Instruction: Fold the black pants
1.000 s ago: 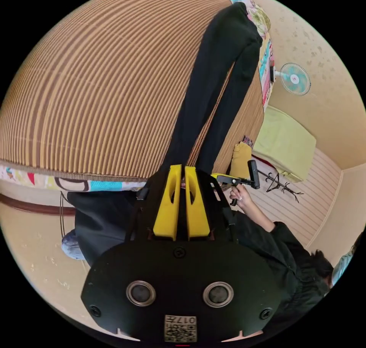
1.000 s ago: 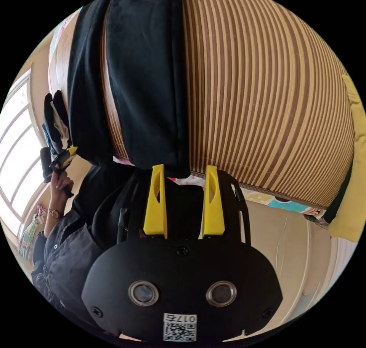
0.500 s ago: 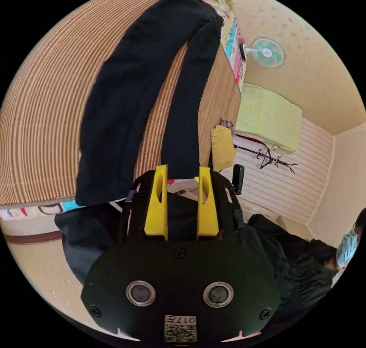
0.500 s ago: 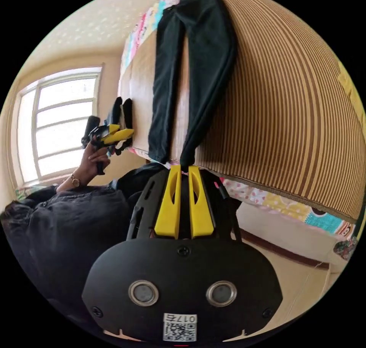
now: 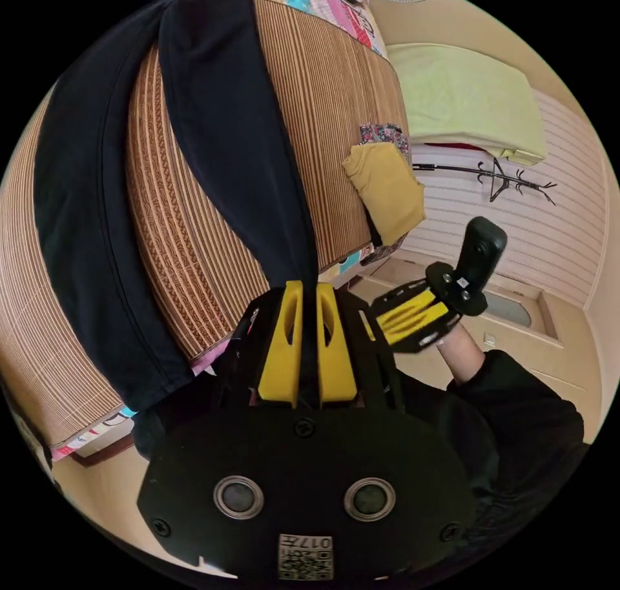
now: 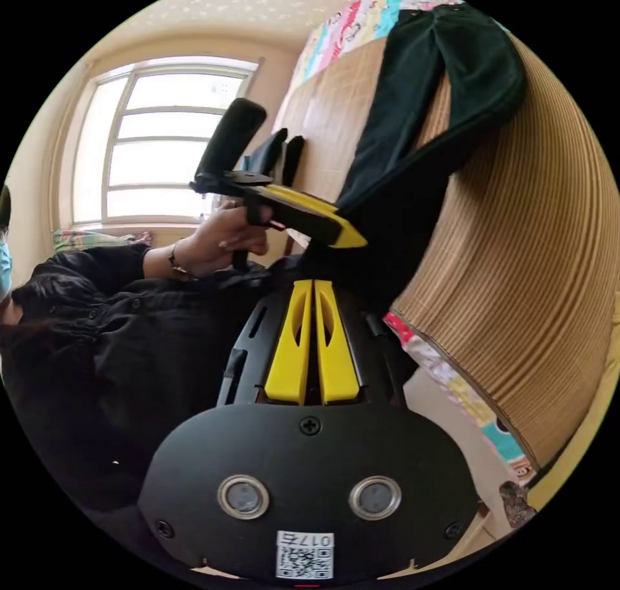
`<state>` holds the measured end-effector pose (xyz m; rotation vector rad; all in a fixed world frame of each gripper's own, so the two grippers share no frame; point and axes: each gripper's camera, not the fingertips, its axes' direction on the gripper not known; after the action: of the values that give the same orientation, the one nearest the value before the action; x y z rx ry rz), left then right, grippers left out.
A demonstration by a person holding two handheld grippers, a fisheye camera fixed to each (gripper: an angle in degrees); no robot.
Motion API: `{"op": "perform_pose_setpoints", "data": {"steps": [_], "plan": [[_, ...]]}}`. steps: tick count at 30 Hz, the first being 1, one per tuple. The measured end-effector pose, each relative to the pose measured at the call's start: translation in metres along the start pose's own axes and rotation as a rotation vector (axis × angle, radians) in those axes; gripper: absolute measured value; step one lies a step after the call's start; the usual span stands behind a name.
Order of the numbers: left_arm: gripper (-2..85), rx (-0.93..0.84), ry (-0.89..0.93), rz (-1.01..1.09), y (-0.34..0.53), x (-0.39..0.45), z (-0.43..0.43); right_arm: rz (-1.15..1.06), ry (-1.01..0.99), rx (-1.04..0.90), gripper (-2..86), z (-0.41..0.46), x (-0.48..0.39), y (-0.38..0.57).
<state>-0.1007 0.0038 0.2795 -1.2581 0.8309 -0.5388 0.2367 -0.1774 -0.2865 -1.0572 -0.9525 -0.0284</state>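
Left gripper view. The black pants (image 5: 232, 138) lie on the striped mat (image 5: 174, 228) of the bed (image 5: 336, 9), the two legs spread apart over bare mat and meeting toward the bed's far end. One leg runs down to the bed's near edge, where the left tongs (image 5: 303, 293) have their yellow jaws drawn together on its hem. The other leg reaches the same edge further along and hangs slightly over it. A yellow cloth (image 5: 387, 186) lies folded at the mat's corner, overhanging the side. Beside the bed, open floor (image 5: 516, 332) stretches to a panelled wall. The right tongs (image 5: 387, 315) hover just off the bed's corner, held by a hand in a dark sleeve (image 5: 523, 396); the jaws lie close together, but what they press on cannot be told here.

Right gripper view. The right tongs (image 6: 313, 286) have their jaws closed, tips against dark fabric of the pants (image 6: 445, 93) at the bed's edge. The left tongs (image 6: 345, 235) cross just above them, jaws together on the same hanging fabric, gripped by a hand (image 6: 223, 238) with the wrist bent. The mat (image 6: 536, 261) beside the pants is bare out to its bound edge. A window (image 6: 161, 144) stands behind the hand.
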Motion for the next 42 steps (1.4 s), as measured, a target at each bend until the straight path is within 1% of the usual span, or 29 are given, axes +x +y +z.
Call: {"op": "perform_pose_setpoints", "data": {"steps": [3,4,6,9,10,12,14,16,18,21,23,25,26,28,29,30,31,32,33,34,36,38,40,42], "plan": [[4.0,0.047,0.076,-0.04,0.018,-0.015,-0.016,0.153,-0.029,0.069,4.6,-0.045,0.046,-0.037],[3.9,0.065,0.101,-0.055,0.025,-0.021,-0.022,0.172,-0.039,0.096,5.4,-0.054,0.053,-0.047],[3.8,0.092,0.148,-0.082,0.033,-0.029,-0.031,0.249,-0.047,0.206,8.1,-0.089,0.079,-0.092],[3.6,0.131,0.204,-0.1,0.043,-0.035,-0.046,0.323,-0.018,0.278,11.4,-0.12,0.11,-0.158],[3.6,0.146,0.224,-0.104,0.045,-0.037,-0.053,0.336,-0.01,0.3,11.9,-0.127,0.116,-0.171],[3.5,0.174,0.268,-0.109,0.049,-0.039,-0.064,0.396,-0.002,0.409,12.8,-0.148,0.142,-0.219],[3.5,0.196,0.316,-0.113,0.052,-0.042,-0.073,0.436,0.002,0.446,13.2,-0.153,0.16,-0.256],[3.5,0.222,0.373,-0.117,0.055,-0.047,-0.086,0.472,0.047,0.455,13.6,-0.151,0.173,-0.293],[3.4,0.228,0.4,-0.1,0.056,-0.051,-0.092,0.518,0.134,0.445,13.9,-0.147,0.185,-0.336],[3.2,0.247,0.439,-0.084,0.062,-0.065,-0.1,0.529,0.241,0.427,13.7,-0.138,0.197,-0.38],[3.1,0.286,0.514,-0.088,0.069,-0.079,-0.102,0.521,0.251,0.415,12.9,-0.13,0.204,-0.403],[2.8,0.339,0.624,-0.111,0.078,-0.097,-0.1,0.475,0.244,0.459,10.4,-0.126,0.198,-0.423],[2.7,0.351,0.646,-0.124,0.081,-0.101,-0.099,0.447,0.272,0.525,7.7,-0.126,0.183,-0.433],[2.4,0.412,0.723,-0.173,0.093,-0.113,-0.098,0.451,0.459,0.617,5.0,-0.122,0.143,-0.45],[2.3,0.431,0.745,-0.179,0.097,-0.115,-0.099,0.432,0.63,0.658,4.4,-0.111,0.105,-0.466],[2.1,0.474,0.791,-0.186,0.103,-0.118,-0.102,0.321,0.763,0.658,4.0,-0.091,0.063,-0.489],[1.9,0.515,0.826,-0.193,0.11,-0.12,-0.106,0.257,0.821,0.644,3.9,-0.078,0.043,-0.501],[1.9,0.527,0.835,-0.198,0.113,-0.12,-0.108,0.141,0.929,0.604,3.7,-0.05,0.005,-0.525],[1.7,0.554,0.838,-0.207,0.119,-0.119,-0.113,0.052,0.985,0.586,3.6,-0.022,-0.025,-0.546],[1.7,0.596,0.834,-0.214,0.126,-0.119,-0.118,0.022,0.983,0.581,3.7,-0.009,-0.036,-0.554],[1.8,0.638,0.832,-0.249,0.137,-0.123,-0.123,-0.024,0.851,0.497,4.3,0.036,-0.055,-0.589],[2.1,0.661,0.81,-0.303,0.15,-0.134,-0.125,-0.025,0.731,0.413,5.3,0.063,-0.05,-0.606],[2.8,0.668,0.708,-0.411,0.168,-0.153,-0.128,-0.034,0.64,0.396,5.4,0.077,-0.042,-0.602],[3.2,0.672,0.628,-0.48,0.181,-0.166,-0.133,-0.004,0.584,0.401,5.7,0.083,-0.028,-0.571]]}}
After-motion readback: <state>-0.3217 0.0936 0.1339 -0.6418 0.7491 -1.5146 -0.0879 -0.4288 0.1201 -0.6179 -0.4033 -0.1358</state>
